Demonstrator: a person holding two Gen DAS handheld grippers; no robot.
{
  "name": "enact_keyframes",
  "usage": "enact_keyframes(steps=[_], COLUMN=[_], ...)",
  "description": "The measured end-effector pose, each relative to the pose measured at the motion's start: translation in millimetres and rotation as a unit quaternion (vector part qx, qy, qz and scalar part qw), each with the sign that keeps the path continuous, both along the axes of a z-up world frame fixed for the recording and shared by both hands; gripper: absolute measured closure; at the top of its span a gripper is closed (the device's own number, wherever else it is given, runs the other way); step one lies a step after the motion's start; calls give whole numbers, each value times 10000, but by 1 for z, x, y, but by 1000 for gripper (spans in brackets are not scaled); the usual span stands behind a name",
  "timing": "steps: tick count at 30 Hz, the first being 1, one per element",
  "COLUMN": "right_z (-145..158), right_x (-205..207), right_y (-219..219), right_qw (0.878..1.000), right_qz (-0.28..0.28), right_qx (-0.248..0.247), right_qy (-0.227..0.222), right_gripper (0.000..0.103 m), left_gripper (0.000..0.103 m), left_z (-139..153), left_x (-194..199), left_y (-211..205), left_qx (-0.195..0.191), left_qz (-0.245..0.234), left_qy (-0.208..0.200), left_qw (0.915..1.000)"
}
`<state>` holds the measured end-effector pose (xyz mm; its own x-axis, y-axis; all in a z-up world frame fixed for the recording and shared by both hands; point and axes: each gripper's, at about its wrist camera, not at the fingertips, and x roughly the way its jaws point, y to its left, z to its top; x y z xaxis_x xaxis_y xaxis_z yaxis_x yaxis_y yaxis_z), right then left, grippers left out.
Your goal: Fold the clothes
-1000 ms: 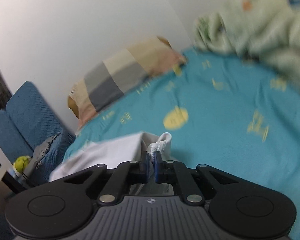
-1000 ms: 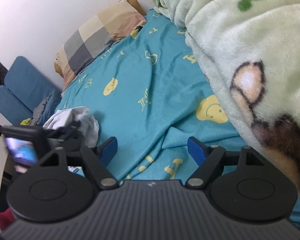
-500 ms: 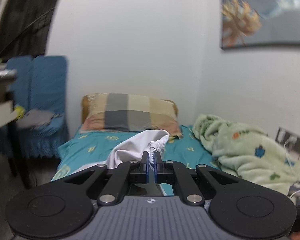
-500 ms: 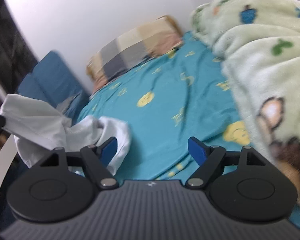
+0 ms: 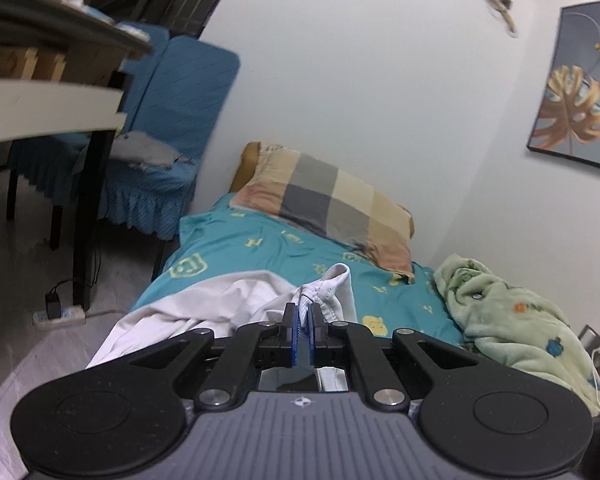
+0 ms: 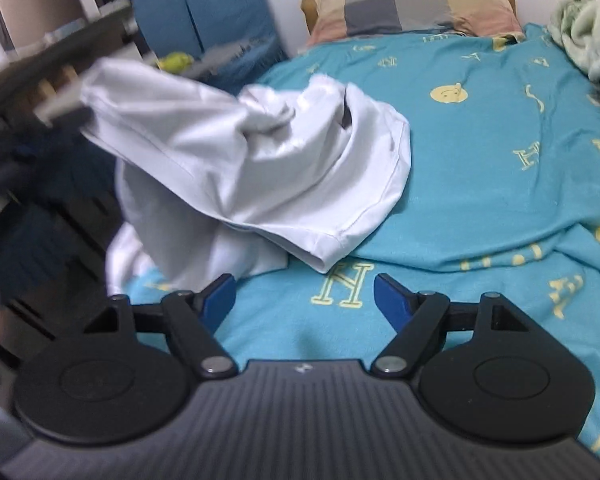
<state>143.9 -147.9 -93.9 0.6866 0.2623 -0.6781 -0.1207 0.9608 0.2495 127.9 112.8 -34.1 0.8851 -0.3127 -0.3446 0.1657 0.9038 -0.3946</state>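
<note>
A white garment (image 6: 260, 160) hangs crumpled over the near left part of the bed, its upper left end lifted off the sheet. In the left wrist view my left gripper (image 5: 304, 320) is shut on a bunched hem of this white garment (image 5: 236, 300), which trails down to the left. My right gripper (image 6: 304, 300) stands open just above the teal sheet (image 6: 480, 184), its blue pads (image 6: 220, 300) wide apart with nothing between them. The garment's lower hem lies just beyond its fingers.
A checked pillow (image 6: 412, 4) lies at the bed's head against the white wall. A pale green fleece blanket (image 5: 512, 320) is heaped along the right side. Blue covered chairs (image 5: 172, 120) and a desk (image 5: 52, 80) stand left of the bed, with a power strip (image 5: 60, 314) on the floor.
My left gripper has lifted the white garment up off the bed and tilted upward. My right gripper has drawn back and turned left, bringing the raised garment into view.
</note>
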Motion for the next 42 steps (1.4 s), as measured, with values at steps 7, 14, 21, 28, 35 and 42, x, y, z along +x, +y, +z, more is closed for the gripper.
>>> enact_keyframes(steps=[7,14,21,28,35,42], right_z=[-30,-46,2,44,74,113], right_x=[37,54,38,20,6,-10], right_y=[6,11,-10,-15,-9,7], right_qw=[9993,9968,9906,9897,9945,9946], right_qz=[-339,-489,-922,-754,-522,65], right_qx=[-160,-523,230,417,275,-100], right_qy=[-70,-347,-983,-1142,-867,-1028], right_gripper=[32,89,96,97,97,98], left_gripper=[97,97,89,52,31,26], left_z=[-16,-22,-26,-20,-11,-24], left_x=[20,31,26,-4,-45,-59], left_y=[0,1,-5,-27,-62,-88], left_qx=[-5,-11,333,1026,1749,2054], left_qz=[93,243,234,-120,-764,-1219], left_qy=[165,286,396,359,-145,-259], left_qw=[9998,9993,9984,9940,9815,9707])
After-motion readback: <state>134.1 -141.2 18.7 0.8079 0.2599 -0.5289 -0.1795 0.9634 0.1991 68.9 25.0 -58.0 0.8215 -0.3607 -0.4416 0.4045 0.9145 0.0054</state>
